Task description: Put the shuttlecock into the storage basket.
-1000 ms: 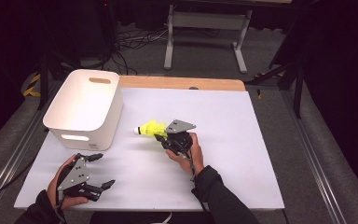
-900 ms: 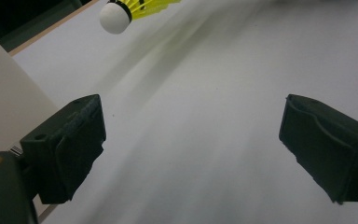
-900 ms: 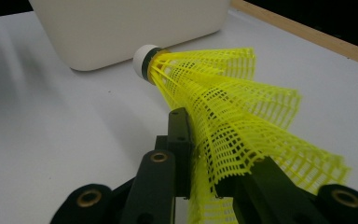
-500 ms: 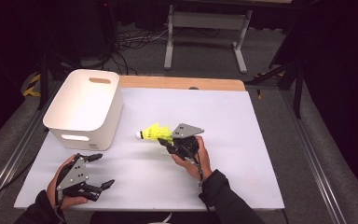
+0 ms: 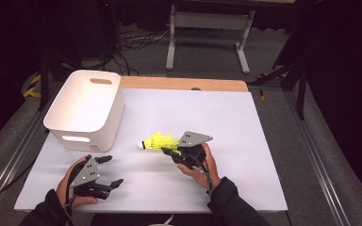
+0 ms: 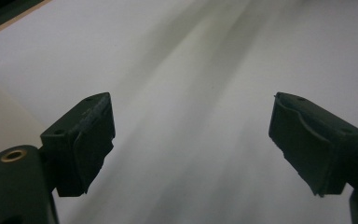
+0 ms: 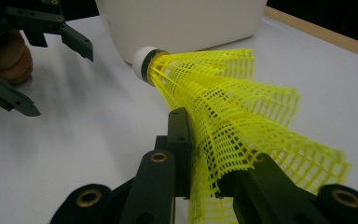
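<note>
Yellow mesh-skirted shuttlecock (image 7: 223, 107), white-capped, skirt pinched in right tongs (image 7: 200, 154); left tongs (image 6: 191, 140) spread, empty.

Yellow mesh shuttlecock (image 5: 158, 141), white cork, held above table

- The right gripper (image 5: 169, 151) is gripping the yellow shuttlecock (image 5: 158, 141) by its skirt, white cork pointing toward the white bin (image 5: 87, 110).
- The left gripper (image 5: 109, 170) is resting near the white table (image 5: 245, 141)'s front edge, its jaws apart after just closing slightly, nothing between them.
</note>
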A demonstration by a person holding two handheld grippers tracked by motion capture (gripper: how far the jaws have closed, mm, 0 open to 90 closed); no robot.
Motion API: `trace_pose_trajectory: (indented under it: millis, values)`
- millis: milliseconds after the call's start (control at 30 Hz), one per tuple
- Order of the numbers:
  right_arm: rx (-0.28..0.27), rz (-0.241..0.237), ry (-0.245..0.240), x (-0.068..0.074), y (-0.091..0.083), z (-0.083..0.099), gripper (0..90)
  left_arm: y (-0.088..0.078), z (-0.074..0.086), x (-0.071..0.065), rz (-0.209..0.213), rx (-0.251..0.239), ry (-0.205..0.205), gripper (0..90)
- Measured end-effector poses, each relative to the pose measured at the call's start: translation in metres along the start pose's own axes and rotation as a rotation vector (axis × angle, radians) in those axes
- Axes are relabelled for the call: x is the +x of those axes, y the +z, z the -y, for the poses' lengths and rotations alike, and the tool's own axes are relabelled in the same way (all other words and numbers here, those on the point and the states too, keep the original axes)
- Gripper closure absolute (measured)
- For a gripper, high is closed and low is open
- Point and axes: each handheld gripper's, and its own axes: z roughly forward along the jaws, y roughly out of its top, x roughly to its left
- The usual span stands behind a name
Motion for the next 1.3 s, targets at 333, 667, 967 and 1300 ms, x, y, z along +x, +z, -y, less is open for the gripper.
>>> trace_pose_trajectory:
  millis: [333, 667, 967, 1300]
  values:
    - [0.02, -0.049, -0.026, 0.012, -0.004, 0.006, 81.6, 0.031, -0.024, 0.003, 0.06, -0.006, -0.014, 21.2]
    - [0.065, -0.05, -0.089, 0.021, 0.003, 0.006, 81.4, 0.055, -0.043, 0.001, 0.084, 0.012, 0.006, 29.4]
    - [0.103, -0.075, -0.116, 0.024, 0.009, 0.008, 86.4, 0.064, -0.046, 0.0, 0.128, 0.04, 0.012, 50.4]
    - [0.165, -0.104, -0.1, 0.019, 0.02, 0.016, 85.0, 0.078, -0.041, 0.004, 0.117, 0.154, 0.007, 33.6]
